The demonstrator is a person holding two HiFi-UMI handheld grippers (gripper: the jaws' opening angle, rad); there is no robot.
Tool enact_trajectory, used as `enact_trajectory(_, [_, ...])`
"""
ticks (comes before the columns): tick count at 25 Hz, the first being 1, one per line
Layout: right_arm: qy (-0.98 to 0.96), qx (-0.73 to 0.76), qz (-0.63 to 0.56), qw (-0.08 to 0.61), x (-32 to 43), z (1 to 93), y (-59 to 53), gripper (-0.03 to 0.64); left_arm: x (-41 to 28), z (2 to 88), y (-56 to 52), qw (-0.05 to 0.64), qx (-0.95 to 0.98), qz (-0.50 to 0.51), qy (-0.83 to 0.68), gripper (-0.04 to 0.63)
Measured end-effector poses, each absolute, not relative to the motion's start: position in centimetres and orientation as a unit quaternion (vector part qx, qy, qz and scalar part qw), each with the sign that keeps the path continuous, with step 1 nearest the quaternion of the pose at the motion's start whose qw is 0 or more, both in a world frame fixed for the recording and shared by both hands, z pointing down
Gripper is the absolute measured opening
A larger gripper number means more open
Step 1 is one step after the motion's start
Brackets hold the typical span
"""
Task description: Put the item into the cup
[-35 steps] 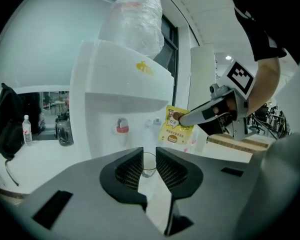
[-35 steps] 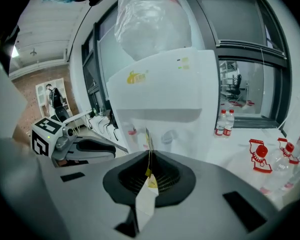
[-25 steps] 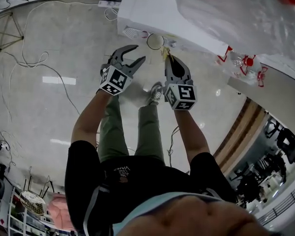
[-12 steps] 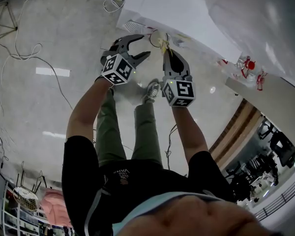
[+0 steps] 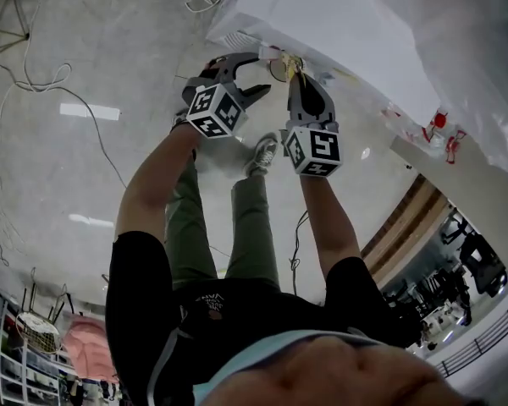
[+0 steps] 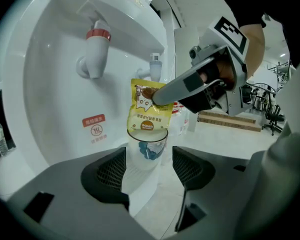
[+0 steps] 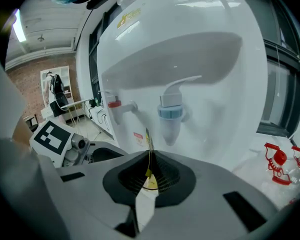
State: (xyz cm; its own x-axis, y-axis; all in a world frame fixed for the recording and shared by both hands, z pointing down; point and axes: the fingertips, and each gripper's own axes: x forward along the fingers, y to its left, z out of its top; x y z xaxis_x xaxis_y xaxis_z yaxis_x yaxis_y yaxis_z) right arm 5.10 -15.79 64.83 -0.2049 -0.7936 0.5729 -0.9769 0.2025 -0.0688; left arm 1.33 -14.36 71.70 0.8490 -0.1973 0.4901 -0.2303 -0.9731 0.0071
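Right gripper [image 7: 149,171] fingers are pressing together on the top edge of the yellow sachet [image 6: 149,113] — pinching high so it's hanging straight down, lower edge at the rim of the cup [image 6: 149,153]. Left gripper [image 6: 149,174] jaws have just been opening and are now spread wide, with the cup just beyond them, untouched — probably there to steady it. Left gripper view is showing the sachet face-on over the cup at the water dispenser [image 6: 50,84]. Right gripper view is giving only the sachet edge-on, cup mostly hidden behind its jaws.
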Motion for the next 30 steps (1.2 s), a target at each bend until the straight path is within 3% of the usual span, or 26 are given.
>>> enact_trajectory(9, [-0.745, 0.589, 0.201, 0.241, 5.1, 67.0, -16.5, 0.046, 2.1, 72.7, -15.0, 0.034, 0.964, 0.24, -0.108, 0.291])
enact_trajectory(15, [-0.74, 0.579, 0.162, 0.301, 5.1, 67.5, -16.6, 0.046, 2.6, 72.9, -15.5, 0.03, 0.964, 0.239, -0.115, 0.291])
enact_trajectory(30, [-0.741, 0.556, 0.17, 0.336, 5.4, 70.1, -16.7, 0.046, 3.3, 72.7, -15.3, 0.031, 0.967, 0.225, -0.112, 0.291])
